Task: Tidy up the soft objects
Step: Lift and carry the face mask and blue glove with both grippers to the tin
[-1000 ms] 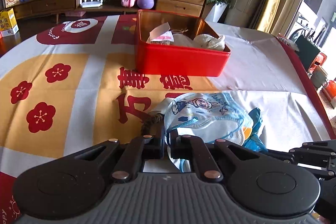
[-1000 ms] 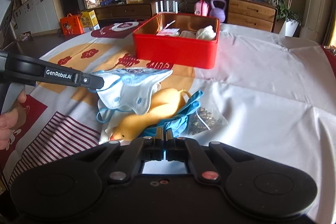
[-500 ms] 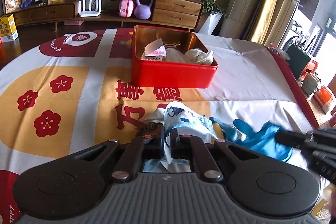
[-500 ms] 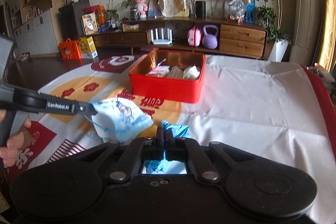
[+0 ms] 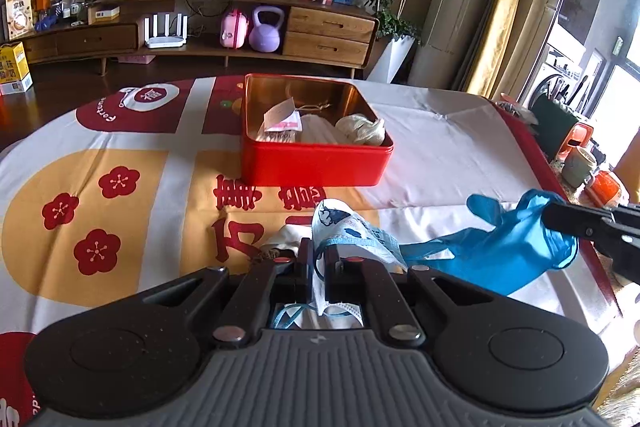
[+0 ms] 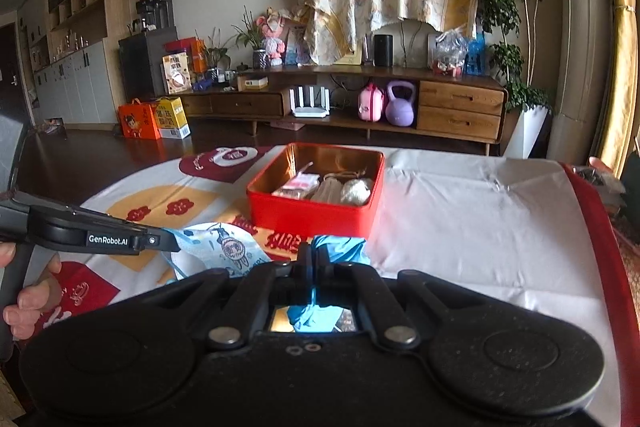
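My left gripper (image 5: 318, 259) is shut on a white and blue printed face mask (image 5: 348, 227) and holds it above the table. It also shows in the right wrist view (image 6: 176, 247), with the mask (image 6: 224, 247) hanging from it. My right gripper (image 6: 316, 259) is shut on a blue glove (image 6: 340, 245); in the left wrist view the gripper (image 5: 556, 217) holds the glove (image 5: 508, 247) lifted at the right. A red tin box (image 5: 316, 159) sits ahead on the table with a tagged packet and pale soft items inside.
The table has a red, yellow and white patterned cloth (image 5: 120, 187). A small pale and brown item (image 5: 280, 245) lies just before my left fingers. A wooden sideboard (image 6: 360, 99) stands beyond the table. Objects stand at the table's right edge (image 5: 576, 155).
Both grippers have risen from the pile with their items. The mask and the blue glove now hang clear of the table, and the red box looks lower and farther.
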`<state>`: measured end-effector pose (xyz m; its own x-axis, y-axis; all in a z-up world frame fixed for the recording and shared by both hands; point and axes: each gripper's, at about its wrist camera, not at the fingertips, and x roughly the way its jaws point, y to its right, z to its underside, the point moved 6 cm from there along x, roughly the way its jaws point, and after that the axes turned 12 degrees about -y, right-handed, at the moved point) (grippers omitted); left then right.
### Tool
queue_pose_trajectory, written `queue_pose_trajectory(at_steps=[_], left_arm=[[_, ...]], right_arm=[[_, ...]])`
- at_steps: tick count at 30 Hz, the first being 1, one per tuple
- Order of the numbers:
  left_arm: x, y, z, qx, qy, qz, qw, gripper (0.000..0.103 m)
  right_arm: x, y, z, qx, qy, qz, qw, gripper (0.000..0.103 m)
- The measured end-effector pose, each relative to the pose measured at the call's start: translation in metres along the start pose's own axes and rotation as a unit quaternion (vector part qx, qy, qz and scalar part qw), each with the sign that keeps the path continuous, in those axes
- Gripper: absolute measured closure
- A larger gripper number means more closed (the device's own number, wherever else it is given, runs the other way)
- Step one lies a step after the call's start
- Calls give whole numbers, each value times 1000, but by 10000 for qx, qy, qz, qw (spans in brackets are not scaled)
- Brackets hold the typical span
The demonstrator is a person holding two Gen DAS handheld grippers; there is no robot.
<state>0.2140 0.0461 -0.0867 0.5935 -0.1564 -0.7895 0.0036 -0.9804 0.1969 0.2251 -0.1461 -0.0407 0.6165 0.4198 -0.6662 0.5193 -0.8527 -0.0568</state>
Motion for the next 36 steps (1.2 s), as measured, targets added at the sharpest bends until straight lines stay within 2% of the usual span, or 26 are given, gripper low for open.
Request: queue_pose_trajectory(at_steps=[19,36], left_arm=[[-29,17,-40,254,215,-46,9994,98],[-18,20,-93,568,392,-72,9976,98]], right_arm=[[-17,6,-59,-239,365,13,9990,103],[10,12,-118,-432,506,91,9977,103]])
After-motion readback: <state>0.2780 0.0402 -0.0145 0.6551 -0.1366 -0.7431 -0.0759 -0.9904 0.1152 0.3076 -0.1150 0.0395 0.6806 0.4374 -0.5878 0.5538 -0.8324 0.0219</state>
